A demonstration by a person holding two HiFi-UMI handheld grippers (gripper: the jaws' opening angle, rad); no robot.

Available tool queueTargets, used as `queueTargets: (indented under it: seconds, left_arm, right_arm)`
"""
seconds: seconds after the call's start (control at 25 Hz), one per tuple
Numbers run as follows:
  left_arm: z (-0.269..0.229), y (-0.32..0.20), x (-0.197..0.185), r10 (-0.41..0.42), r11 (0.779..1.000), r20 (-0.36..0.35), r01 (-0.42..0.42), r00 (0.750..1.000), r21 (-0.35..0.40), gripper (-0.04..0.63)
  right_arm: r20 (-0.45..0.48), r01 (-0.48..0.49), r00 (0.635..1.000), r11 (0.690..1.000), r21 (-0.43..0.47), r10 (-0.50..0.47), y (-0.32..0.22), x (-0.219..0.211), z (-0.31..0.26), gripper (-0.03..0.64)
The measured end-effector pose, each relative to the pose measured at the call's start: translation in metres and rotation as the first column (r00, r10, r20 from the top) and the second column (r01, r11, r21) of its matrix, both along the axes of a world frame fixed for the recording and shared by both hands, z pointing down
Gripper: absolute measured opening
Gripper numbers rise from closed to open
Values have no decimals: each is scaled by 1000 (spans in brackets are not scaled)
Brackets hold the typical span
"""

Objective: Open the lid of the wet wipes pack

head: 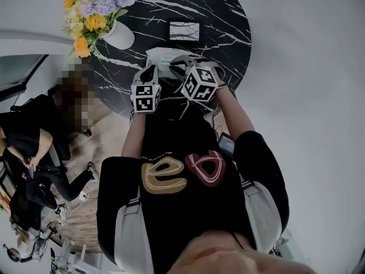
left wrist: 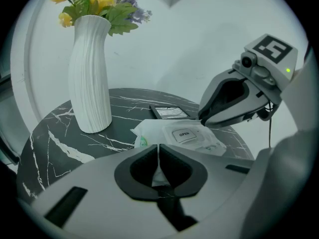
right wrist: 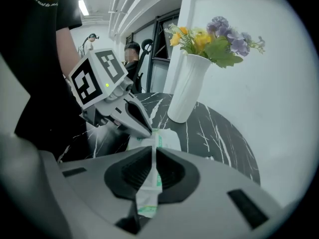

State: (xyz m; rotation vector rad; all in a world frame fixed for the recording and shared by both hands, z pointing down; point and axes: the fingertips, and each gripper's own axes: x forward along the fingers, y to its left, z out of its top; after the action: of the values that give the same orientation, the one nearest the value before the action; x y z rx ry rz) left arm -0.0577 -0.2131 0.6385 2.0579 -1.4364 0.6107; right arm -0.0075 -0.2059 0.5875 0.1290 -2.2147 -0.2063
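— Where's the wet wipes pack [left wrist: 164, 133]?
— Stretched between both grippers at the marble table [left wrist: 55, 138]. The left gripper [left wrist: 158, 164] is clamped on one end, the right gripper [right wrist: 151, 169] on the other. Its lid [left wrist: 183, 134] lies flat.

Head view overhead; both gripper views share the wipes pack [left wrist: 184, 136].

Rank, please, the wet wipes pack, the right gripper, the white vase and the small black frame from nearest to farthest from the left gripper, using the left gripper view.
1. The wet wipes pack, its near edge pinched in the left gripper.
2. The right gripper, at the pack's far right edge.
3. The white vase, at left, and the small black frame, behind the pack: too close to call.
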Motion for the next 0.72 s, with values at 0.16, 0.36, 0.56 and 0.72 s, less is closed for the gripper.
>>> queueTargets:
  seconds: [0.16,0.36,0.56,0.72]
  left_arm:
    - [0,0,1,-1,1000,-8,0,1000,-2,20]
    - [0,0,0,3,1000,0,-3,1000,-10,20]
    - [-1,0,0,-3,1000,-2,3,1000,-6,20]
    - [0,0,0,-1,1000,9,1,1000,-6,20]
  right_arm:
    - [-4,5,1000,1000,6,-5,-3,0,-3,31]
    - [0,2,1000,1000,7,-2,-9,0,-7,26]
    - [9,-11,1000,1000,23,11,-19,1,-13,20]
    - [23,-30,999,999,35,29,-27,1,-14,18]
